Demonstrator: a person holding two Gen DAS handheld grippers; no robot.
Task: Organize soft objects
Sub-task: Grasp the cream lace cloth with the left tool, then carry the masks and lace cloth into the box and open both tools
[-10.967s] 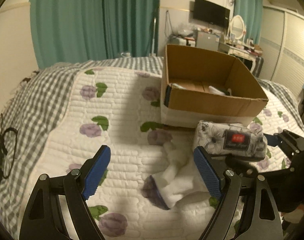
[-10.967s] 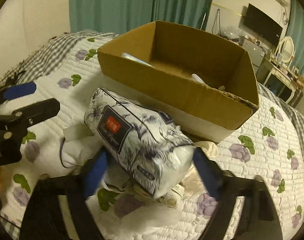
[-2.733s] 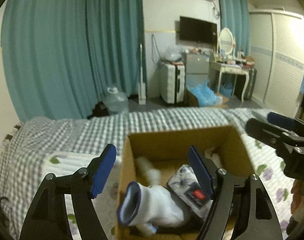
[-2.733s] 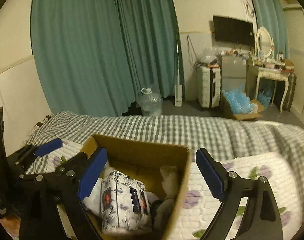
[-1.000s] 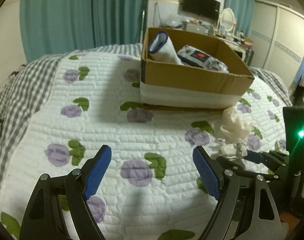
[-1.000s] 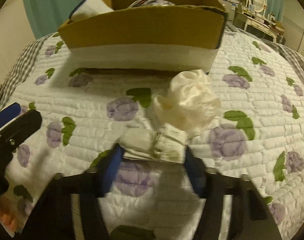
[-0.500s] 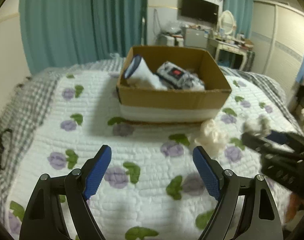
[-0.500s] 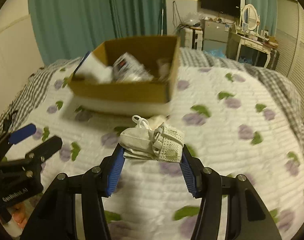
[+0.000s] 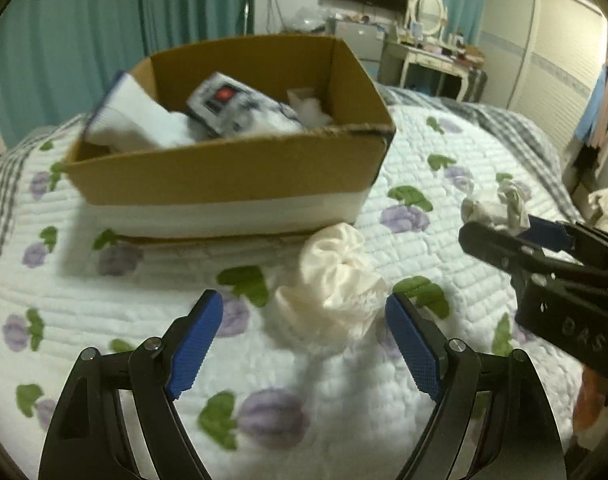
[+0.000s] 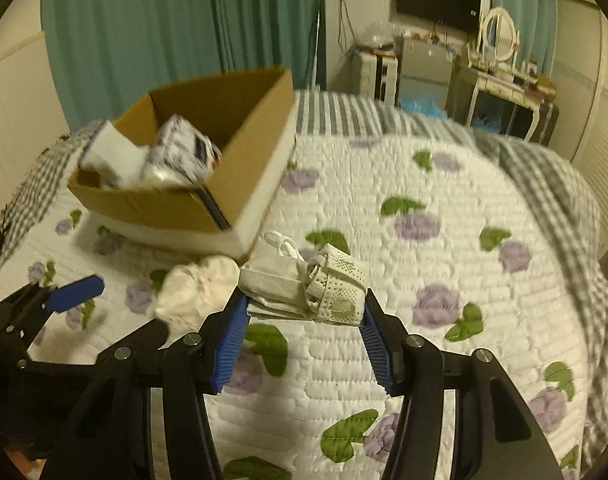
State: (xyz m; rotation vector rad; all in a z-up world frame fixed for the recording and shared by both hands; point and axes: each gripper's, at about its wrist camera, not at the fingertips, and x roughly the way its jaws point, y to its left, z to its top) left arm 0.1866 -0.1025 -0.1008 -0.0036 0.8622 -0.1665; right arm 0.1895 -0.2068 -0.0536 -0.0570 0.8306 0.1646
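Observation:
A cardboard box [image 9: 232, 172] stands on the quilted bed and holds a white sock [image 9: 132, 120], a floral tissue pack [image 9: 232, 106] and other white cloth. A crumpled cream cloth ball [image 9: 336, 280] lies on the quilt in front of the box. My left gripper [image 9: 304, 340] is open, its fingers on either side of the ball's near end. My right gripper [image 10: 304, 320] is shut on a folded cream lace-trimmed cloth bundle [image 10: 304, 284] and holds it above the quilt, right of the box [image 10: 208, 168]. The bundle also shows in the left wrist view [image 9: 496, 208].
The white quilt with purple flowers [image 10: 444, 260] covers the bed, over a grey checked sheet [image 10: 552, 168]. Teal curtains [image 10: 164, 40] hang behind. A dressing table [image 10: 504, 80] and a TV [image 10: 440, 0] stand at the far wall.
My left gripper has moved closer to the cream cloth ball, which now sits between its fingers. My right gripper has lifted the cloth bundle and swung right of the box.

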